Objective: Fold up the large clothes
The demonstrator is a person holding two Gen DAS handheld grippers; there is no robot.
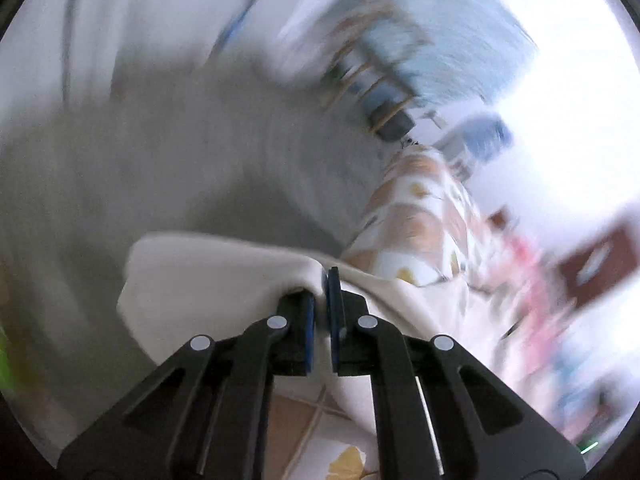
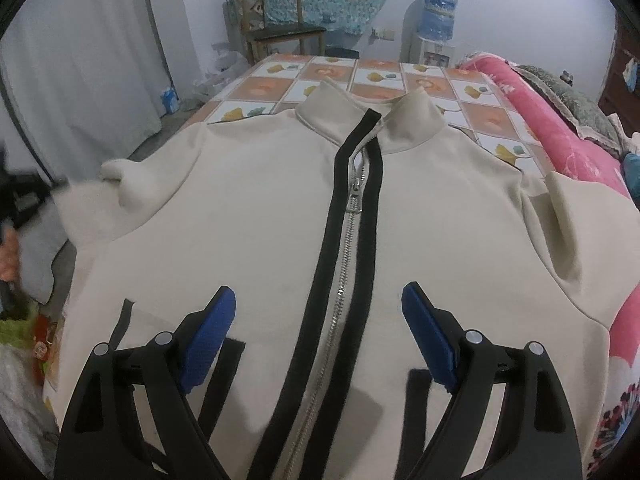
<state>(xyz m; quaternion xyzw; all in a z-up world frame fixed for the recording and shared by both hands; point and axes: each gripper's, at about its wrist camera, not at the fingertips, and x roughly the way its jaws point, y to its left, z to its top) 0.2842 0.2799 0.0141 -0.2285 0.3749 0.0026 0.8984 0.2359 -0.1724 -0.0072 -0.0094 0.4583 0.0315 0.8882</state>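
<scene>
A cream zip-up jacket point(image 2: 256, 216) with black bands beside a silver zipper point(image 2: 352, 208) lies face up on a checked tablecloth point(image 2: 384, 76). My right gripper point(image 2: 319, 300) hovers open just above the jacket's lower front, its blue pads on either side of the zipper, with nothing between them. My left gripper point(image 1: 323, 280) is shut on a fold of the cream jacket fabric point(image 1: 200, 280), lifted off the table edge; this view is heavily blurred. The jacket's left sleeve point(image 2: 92, 204) hangs at the table's left edge, where the dark shape of the left gripper point(image 2: 20, 196) shows.
A pink floral blanket point(image 2: 560, 128) lies along the table's right side. Behind the table stand a wooden chair point(image 2: 276, 32) and a water dispenser point(image 2: 436, 28). White curtains point(image 2: 80, 60) hang at left. Bags and clutter point(image 2: 24, 340) sit on the floor at lower left.
</scene>
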